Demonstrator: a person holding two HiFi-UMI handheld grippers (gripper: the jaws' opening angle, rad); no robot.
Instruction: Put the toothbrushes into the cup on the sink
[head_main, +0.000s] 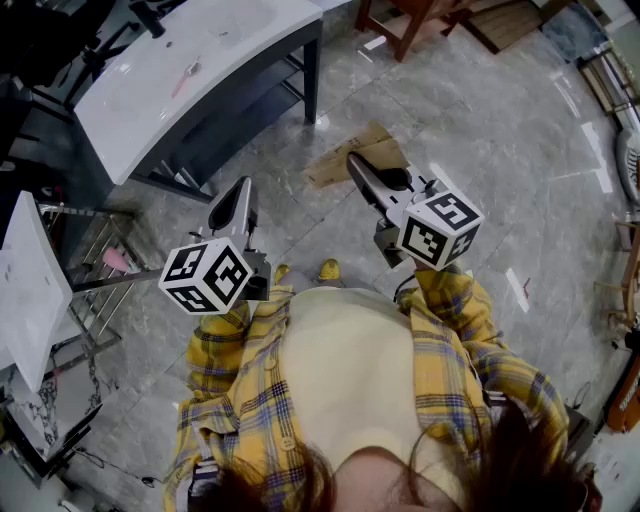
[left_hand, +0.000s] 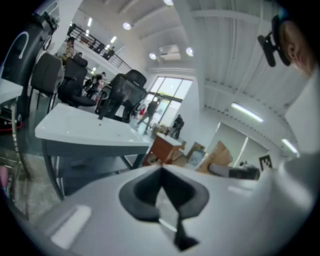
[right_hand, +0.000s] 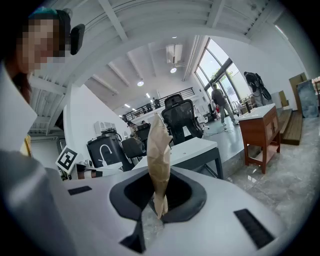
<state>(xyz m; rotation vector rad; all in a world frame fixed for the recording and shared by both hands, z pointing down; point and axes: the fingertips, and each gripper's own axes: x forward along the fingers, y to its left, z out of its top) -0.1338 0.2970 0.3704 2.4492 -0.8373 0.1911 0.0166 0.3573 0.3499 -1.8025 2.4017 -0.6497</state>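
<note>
A pink toothbrush (head_main: 187, 74) lies on the white sink top (head_main: 130, 95) at the upper left of the head view, far ahead of both grippers. No cup shows on it. My left gripper (head_main: 240, 192) is held over the floor in front of my chest, shut with nothing in it; its own view shows the jaws (left_hand: 161, 171) together and the sink top (left_hand: 90, 131) beyond. My right gripper (head_main: 357, 166) is shut on a crumpled piece of brown paper (head_main: 350, 155), which stands up between the jaws (right_hand: 159, 145).
A black faucet (head_main: 150, 15) stands at the sink's far edge. A metal rack (head_main: 105, 265) and a white board (head_main: 30, 280) are at the left. Wooden furniture (head_main: 405, 25) stands at the top, and a wooden cabinet (right_hand: 260, 131) at the right. The floor is grey tile.
</note>
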